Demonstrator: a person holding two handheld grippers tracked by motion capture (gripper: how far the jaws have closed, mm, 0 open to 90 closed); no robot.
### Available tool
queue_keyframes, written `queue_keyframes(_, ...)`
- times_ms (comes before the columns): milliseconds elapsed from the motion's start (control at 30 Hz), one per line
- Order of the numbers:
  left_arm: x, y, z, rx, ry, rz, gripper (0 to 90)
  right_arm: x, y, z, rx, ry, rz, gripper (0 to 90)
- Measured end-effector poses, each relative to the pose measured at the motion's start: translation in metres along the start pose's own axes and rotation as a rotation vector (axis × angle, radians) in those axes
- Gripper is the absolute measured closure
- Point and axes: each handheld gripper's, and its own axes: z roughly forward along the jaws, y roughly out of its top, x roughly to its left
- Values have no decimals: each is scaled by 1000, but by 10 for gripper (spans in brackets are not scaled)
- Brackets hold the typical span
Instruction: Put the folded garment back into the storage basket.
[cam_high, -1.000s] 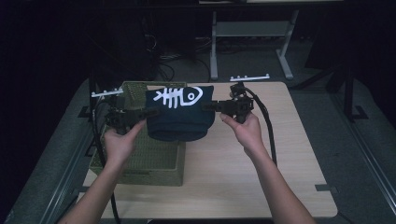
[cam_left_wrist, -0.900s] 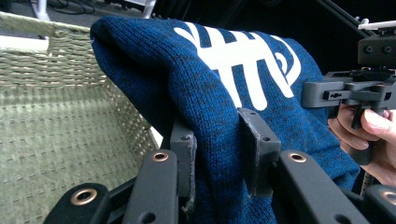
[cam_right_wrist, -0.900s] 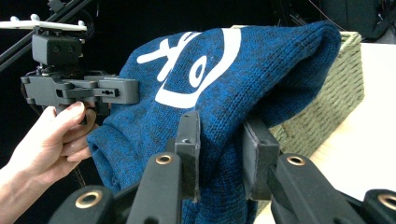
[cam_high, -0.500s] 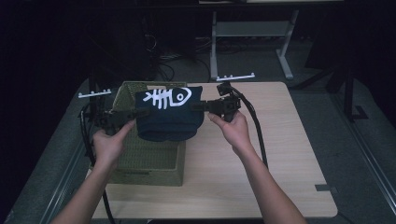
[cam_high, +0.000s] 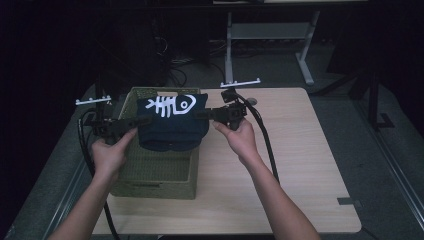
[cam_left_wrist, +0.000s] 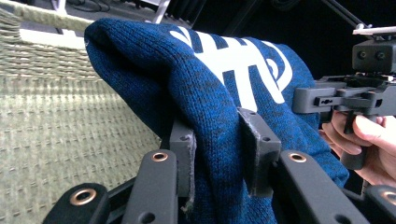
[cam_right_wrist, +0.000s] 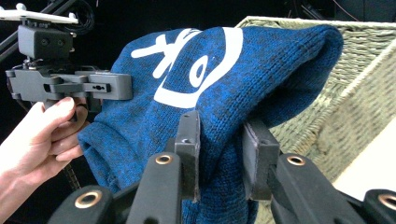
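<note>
A folded dark blue knit sweater with a white fish-skeleton print hangs between my two grippers, above the woven green basket. My left gripper is shut on the sweater's left edge; the left gripper view has the knit pinched between the pads. On the sweater's right edge my right gripper is shut, and the right gripper view shows the fabric bunched between its pads. The sweater sags a little in the middle, over the basket's far half.
The basket stands on the left part of a light wooden table, reaching near its front edge. Cables trail from both grippers over the table. A grey desk frame and dark floor lie beyond the table.
Both hands have carried the sweater leftwards, from over the basket's right rim to above the basket. Both grips have held.
</note>
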Motion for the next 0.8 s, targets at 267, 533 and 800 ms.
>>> queue_keyframes(267, 19, -4, -11, -6, 25, -28, 690, 9, 3, 21, 19, 1, -12, 707)
queue_keyframes(533, 32, -6, -20, -10, 47, -51, 690, 10, 0, 43, 29, 12, 12, 707)
queue_keyframes(800, 45, -10, -25, 13, 67, -66, 690, 14, -5, 59, 43, 3, 12, 702)
